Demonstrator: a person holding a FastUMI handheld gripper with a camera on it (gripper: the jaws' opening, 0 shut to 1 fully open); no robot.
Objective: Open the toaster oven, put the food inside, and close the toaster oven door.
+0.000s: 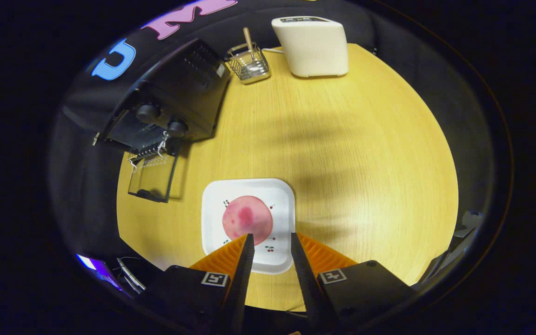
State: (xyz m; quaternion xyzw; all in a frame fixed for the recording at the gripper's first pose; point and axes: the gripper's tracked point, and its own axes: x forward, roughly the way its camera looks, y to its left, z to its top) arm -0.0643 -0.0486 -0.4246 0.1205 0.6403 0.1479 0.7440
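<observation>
Nearest the camera, the claw (271, 238) hangs partly open above the near edge of a white square plate (281, 195), holding nothing; its fingers (244, 260) grip no object. Beneath spreads the round wooden worktop (365, 153). At ten o'clock stands the black toaster oven (175, 100), its glass door (152, 174) dropped open. At twelve o'clock sits a cream appliance (313, 46), and beside it a wire basket (248, 65). On the plate, just ahead of the fingertips, lies the pink round food (247, 217).
</observation>
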